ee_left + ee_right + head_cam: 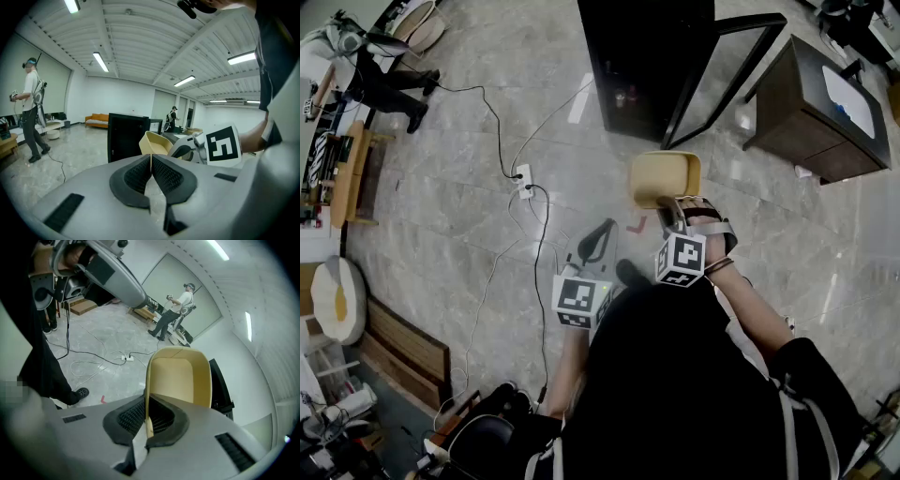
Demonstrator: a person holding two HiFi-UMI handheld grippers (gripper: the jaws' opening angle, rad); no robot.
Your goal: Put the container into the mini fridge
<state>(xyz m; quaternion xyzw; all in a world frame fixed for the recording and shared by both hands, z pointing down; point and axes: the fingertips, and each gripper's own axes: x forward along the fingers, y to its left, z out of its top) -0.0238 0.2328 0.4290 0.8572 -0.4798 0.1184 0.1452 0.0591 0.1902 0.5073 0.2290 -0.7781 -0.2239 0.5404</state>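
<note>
Beige container [664, 176] sits in my right gripper [146, 414], fingers clenched on its side wall, held above the floor [441, 187] near the open black mini fridge [642, 66]. My left gripper [151, 171] has its fingers pressed together on nothing.

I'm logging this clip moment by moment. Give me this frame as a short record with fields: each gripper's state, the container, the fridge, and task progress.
right gripper: fingers shut on the rim of the container
left gripper: fingers shut, nothing between them
container: beige, looks empty, held in the air short of the fridge
fridge: black, on the floor, door open
progress: container not yet inside
</note>
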